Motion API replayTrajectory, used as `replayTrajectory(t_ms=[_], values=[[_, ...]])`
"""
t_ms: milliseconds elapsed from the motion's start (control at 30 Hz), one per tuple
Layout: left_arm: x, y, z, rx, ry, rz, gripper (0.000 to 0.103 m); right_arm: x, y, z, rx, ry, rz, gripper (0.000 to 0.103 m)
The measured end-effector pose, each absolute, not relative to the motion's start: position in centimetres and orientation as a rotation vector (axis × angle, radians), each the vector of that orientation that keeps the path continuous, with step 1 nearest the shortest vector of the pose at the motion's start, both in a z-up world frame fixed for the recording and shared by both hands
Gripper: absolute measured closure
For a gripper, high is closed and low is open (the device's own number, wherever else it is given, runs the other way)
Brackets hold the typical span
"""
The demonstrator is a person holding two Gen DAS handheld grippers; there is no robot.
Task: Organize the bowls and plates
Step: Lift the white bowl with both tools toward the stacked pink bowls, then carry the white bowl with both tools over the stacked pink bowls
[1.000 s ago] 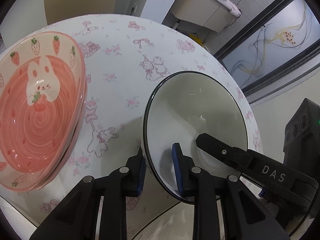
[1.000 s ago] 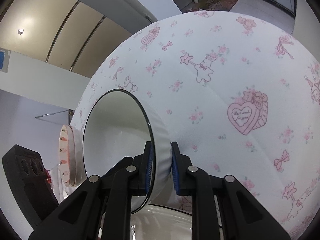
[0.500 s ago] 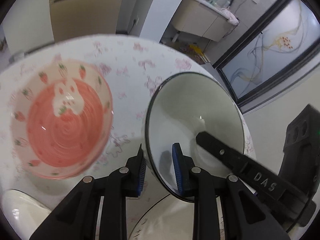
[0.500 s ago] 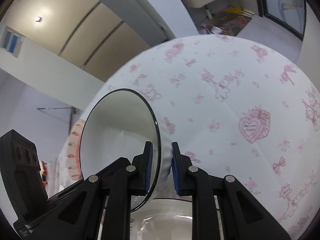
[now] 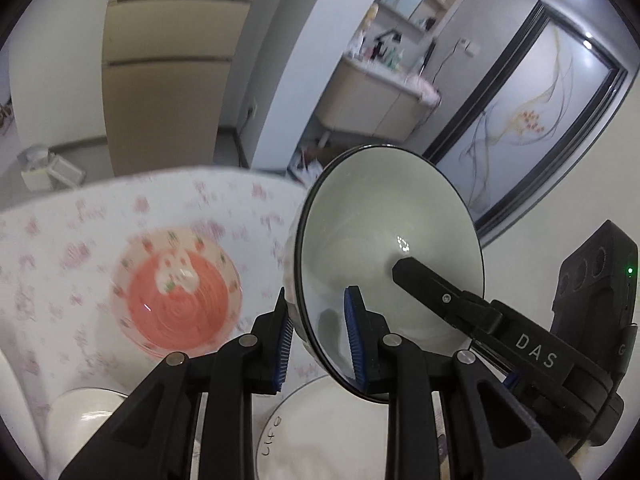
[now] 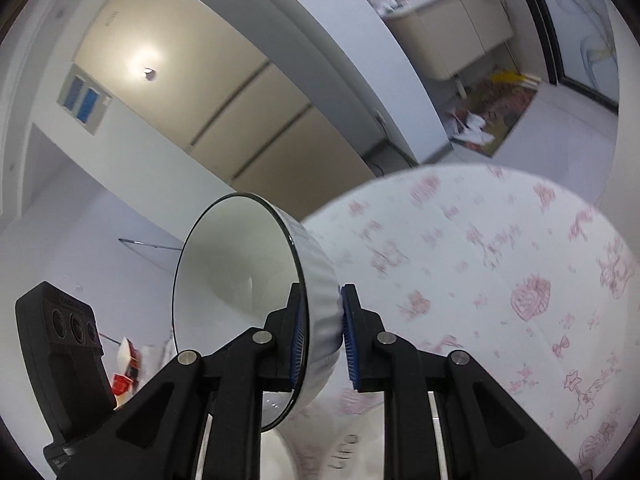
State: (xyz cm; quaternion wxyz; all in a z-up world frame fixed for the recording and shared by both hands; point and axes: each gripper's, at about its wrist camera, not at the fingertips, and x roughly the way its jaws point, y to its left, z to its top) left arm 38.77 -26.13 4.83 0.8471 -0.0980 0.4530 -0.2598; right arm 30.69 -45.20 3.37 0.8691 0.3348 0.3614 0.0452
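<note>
White bowl (image 5: 384, 240) gripped by both tools, pink bowl (image 5: 176, 292) blurred (motion)

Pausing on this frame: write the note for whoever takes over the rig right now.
Left hand-held gripper: shut on the near rim of the white bowl.
Right hand-held gripper: shut on the same bowl's opposite wall.
The bowl hangs tilted above the table, clear of the cloth.
Pink strawberry bowl sits on the table to the left. A white plate with lettering lies below the grippers, and a small white dish at lower left.
Done: white bowl picked up with both grippers.
Left: set it down where it belongs, likely stacked; nothing looks sorted yet.
</note>
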Motion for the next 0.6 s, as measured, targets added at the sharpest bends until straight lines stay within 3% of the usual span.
replayTrajectory(t_ms=[333,600], values=[[38.1,-19.0,10.9,-0.238,0.824,-0.456,0.076,32.0,-38.5,9.8,0.582,0.709,0.183,0.086],[39.3,-15.3,5.9,-0.265,0.859,-0.432,0.076,34.3,-35.3,5.9,0.586,0.797,0.226,0.086]])
